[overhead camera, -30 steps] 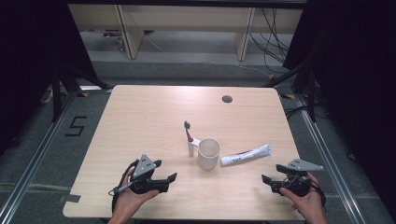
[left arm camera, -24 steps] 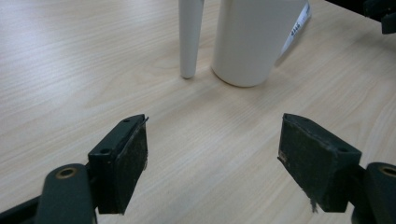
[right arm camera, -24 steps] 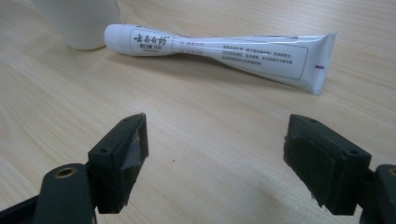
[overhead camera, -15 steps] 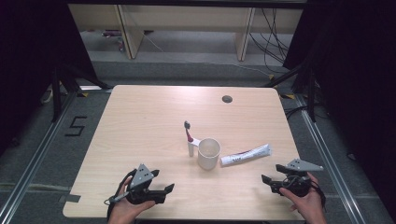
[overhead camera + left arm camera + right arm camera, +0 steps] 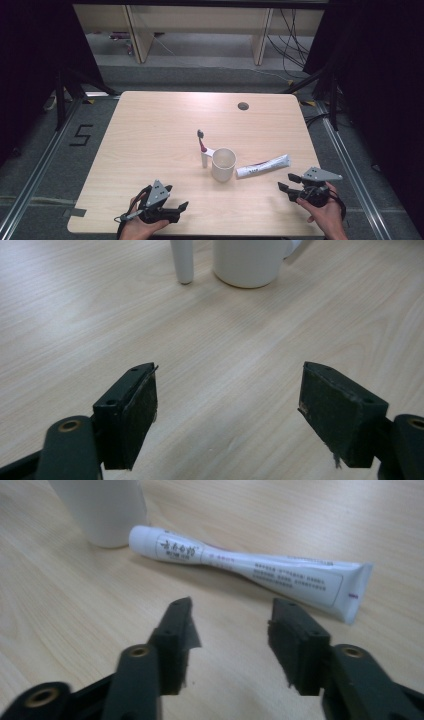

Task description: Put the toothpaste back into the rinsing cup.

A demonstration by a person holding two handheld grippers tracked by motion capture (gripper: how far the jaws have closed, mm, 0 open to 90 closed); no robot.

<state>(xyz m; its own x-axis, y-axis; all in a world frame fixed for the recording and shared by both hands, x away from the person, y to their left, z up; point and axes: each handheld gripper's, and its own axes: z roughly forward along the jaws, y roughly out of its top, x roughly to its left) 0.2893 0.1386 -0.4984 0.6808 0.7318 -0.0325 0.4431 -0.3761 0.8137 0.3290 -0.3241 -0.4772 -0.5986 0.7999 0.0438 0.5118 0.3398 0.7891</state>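
My right claw [image 5: 230, 630] has just been closing, jaws half apart, nothing between; toothpaste tube [image 5: 250, 572] lies just ahead, cap seemingly touching the mug [image 5: 223, 163]. Left claw [image 5: 227, 405] wide apart. Risk: tube rolls away, nudging mug.

a "5" [image 5: 82, 135] is marked on the dark floor left of the table [image 5: 150, 130], about level with its far half. the tube [image 5: 250, 570] lying right of the cup [image 5: 223, 163] bears a dark label band near its cap with small pale characters, a pink line of print along its middle, and a framed block of fine print toward its flat end; all of this lettering is too small and blurred to read.
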